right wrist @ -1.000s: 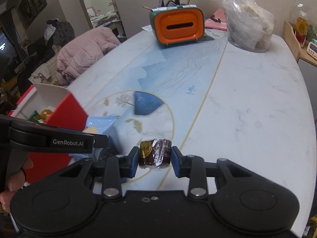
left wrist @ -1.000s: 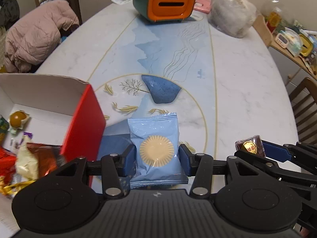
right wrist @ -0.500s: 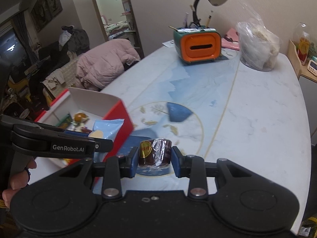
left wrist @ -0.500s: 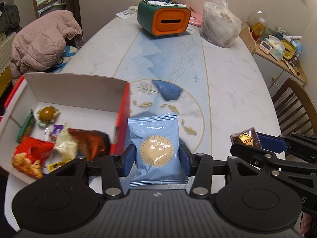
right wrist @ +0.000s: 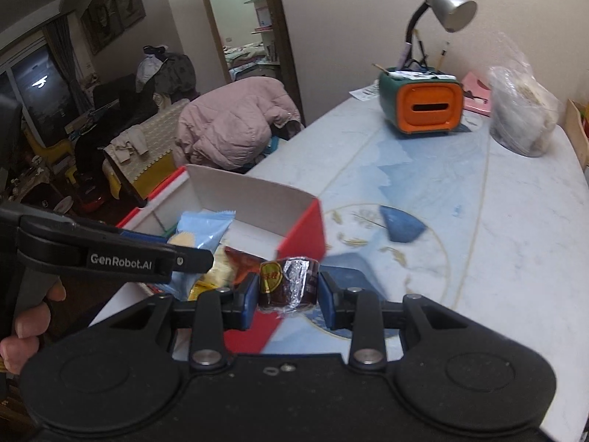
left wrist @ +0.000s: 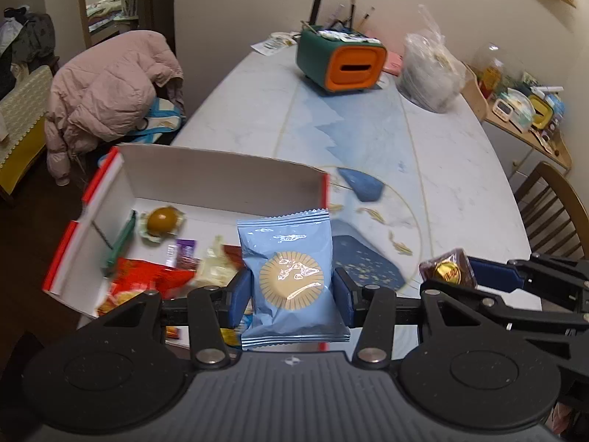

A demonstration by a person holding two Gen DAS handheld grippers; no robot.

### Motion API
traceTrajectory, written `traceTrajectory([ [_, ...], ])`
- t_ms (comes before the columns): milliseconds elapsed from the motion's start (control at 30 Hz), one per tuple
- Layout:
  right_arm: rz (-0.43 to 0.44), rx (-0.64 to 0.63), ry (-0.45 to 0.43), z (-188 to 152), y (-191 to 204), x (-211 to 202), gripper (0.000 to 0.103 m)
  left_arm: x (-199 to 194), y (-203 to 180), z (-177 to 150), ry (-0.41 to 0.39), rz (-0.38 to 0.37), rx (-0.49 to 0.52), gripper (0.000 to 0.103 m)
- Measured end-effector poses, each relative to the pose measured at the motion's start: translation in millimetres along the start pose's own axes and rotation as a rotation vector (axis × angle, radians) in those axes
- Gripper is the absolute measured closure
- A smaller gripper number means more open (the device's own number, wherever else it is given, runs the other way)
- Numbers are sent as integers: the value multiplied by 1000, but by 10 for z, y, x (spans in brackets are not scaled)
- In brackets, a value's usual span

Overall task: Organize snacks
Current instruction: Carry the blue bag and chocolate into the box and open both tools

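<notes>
Left tongs (left wrist: 292, 291) pinch a blue snack packet (left wrist: 291, 276) above the red box (left wrist: 221, 180) on the counter (left wrist: 460, 169) — right tongs (right wrist: 287, 289) grip a foil-wrapped brown sweet (right wrist: 289, 281) beside it.

Marble table (left wrist: 460, 169), wooden chair (left wrist: 552, 206).

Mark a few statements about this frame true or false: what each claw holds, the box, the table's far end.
1. The left claw is shut on the blue packet. True.
2. The right claw is open, holding nothing. False: it is shut on a brown wrapped snack.
3. The red box already holds snacks. True.
4. The orange-fronted organizer sits inside the box. False: it stands at the far end of the table.
</notes>
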State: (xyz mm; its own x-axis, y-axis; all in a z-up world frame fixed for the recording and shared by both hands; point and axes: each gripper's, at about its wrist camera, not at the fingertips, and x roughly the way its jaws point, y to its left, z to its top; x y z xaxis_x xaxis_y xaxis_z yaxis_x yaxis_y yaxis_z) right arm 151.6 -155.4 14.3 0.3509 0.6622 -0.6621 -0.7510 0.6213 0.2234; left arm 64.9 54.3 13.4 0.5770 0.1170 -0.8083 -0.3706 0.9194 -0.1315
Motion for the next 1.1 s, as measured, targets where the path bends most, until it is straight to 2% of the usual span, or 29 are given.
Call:
traceTrajectory([
  [467, -9, -12, 19, 249, 474, 555, 70, 15, 906, 290, -11, 64, -8, 56],
  [733, -12, -8, 57, 380, 603, 1042, 70, 379, 1258, 481, 36, 111, -4, 56],
  [1100, -51, -2, 136, 482, 589, 1718, 70, 948, 1422, 577, 111, 115, 14, 56],
])
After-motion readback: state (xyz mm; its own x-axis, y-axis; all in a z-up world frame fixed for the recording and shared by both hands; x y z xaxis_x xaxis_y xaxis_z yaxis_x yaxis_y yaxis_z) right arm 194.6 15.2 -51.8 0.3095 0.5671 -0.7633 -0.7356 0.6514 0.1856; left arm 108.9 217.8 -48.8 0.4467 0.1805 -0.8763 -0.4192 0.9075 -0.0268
